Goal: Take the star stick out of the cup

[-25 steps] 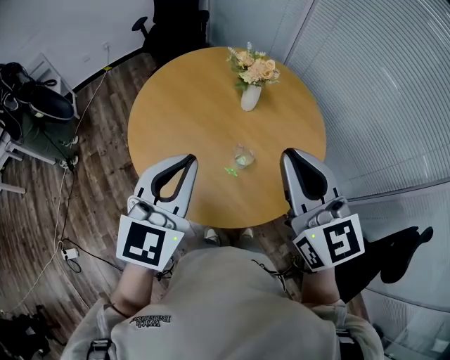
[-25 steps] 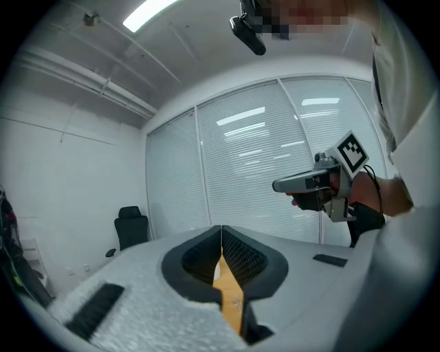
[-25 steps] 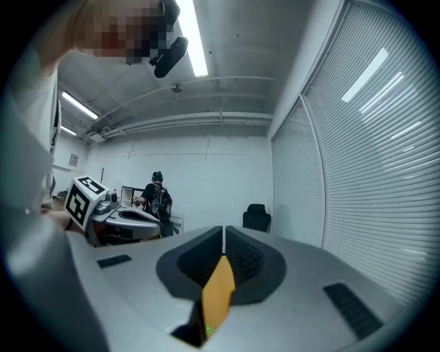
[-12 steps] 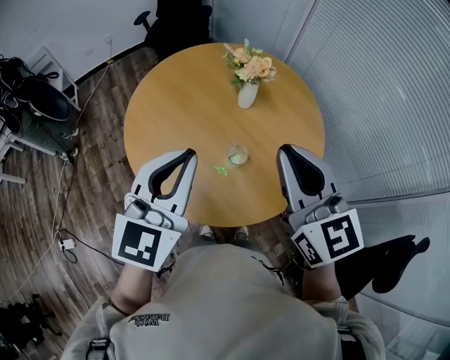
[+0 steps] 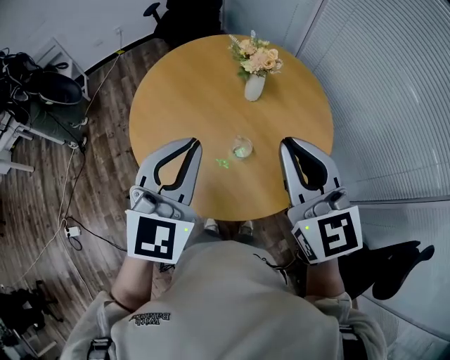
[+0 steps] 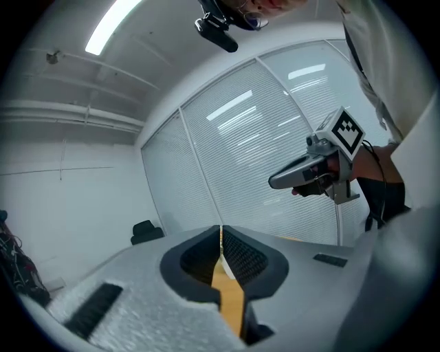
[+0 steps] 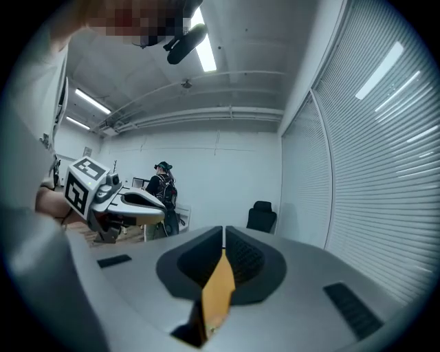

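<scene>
A small clear glass cup (image 5: pixel 242 146) stands near the front of the round wooden table (image 5: pixel 183 91). Something green shows inside it. A small green star-shaped piece (image 5: pixel 223 163) lies on the tabletop just left of the cup and nearer to me. My left gripper (image 5: pixel 193 143) hovers over the table's front left edge, left of the star piece, shut with nothing in it (image 6: pixel 221 230). My right gripper (image 5: pixel 287 144) is to the right of the cup at the table's front right, jaws together and empty (image 7: pixel 223 230). Neither touches the cup.
A white vase of flowers (image 5: pixel 254 79) stands at the table's far side. A black office chair (image 5: pixel 172 13) is beyond the table. Bags and cables lie on the wooden floor at left. A blinds-covered glass wall (image 5: pixel 394 91) runs along the right. A person (image 7: pixel 163 189) stands far off.
Both grippers have edged forward over the table's front edge, still shut. The left gripper has rolled a little. The cup and the star piece have not moved.
</scene>
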Motion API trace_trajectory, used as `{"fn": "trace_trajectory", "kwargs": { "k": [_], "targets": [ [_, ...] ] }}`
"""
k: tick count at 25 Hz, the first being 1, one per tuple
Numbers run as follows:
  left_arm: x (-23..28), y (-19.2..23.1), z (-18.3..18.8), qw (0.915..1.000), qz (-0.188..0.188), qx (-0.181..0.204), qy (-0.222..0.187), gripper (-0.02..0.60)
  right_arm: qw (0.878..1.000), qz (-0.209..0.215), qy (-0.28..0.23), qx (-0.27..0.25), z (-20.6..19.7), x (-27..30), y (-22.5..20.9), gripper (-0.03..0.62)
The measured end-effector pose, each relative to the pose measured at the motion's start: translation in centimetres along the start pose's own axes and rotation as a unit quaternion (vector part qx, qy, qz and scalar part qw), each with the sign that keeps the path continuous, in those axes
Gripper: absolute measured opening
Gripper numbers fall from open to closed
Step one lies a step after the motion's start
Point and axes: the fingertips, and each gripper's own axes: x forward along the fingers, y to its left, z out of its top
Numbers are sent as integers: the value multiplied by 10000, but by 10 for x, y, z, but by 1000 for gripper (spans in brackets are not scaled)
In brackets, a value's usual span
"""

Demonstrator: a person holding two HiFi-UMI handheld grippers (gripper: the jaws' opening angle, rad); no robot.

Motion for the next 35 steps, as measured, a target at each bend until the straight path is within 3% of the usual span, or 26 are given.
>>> {"fn": "trace_trajectory", "kwargs": {
  "k": [5, 6, 8, 11, 16, 20, 29, 35],
  "targets": [
    [16, 0, -19, 9979, -178, 350, 519, 26, 9995, -34, 90, -293, -6, 5, -6, 35],
    [19, -2, -29, 9964, -263, 436, 678, 44, 9995, -17, 101, -306, -7, 6, -7, 35],
    [24, -8, -49, 9925, -487, 585, 956, 143, 9995, 27, 116, -283, -11, 9, -7, 35],
    [32, -16, -66, 9847, -689, 967, 1274, 176, 9997, 137, 96, -172, -12, 13, -4, 35],
    [49, -33, -74, 9729, -908, 1657, 1334, 212, 9995, 296, 52, 58, -21, 17, -1, 36],
    [57, -52, -94, 9641, -1303, 1832, 1411, 227, 9987, 404, 52, 313, -31, 22, -4, 35],
    [61, -93, -180, 9234, -2361, 2061, 2214, 236, 9976, 312, 275, 554, -63, 24, -9, 35],
    [70, -121, -217, 9039, -2668, 2525, 2190, 236, 9961, 290, 432, 706, -92, 23, -9, 35]
  ]
}}
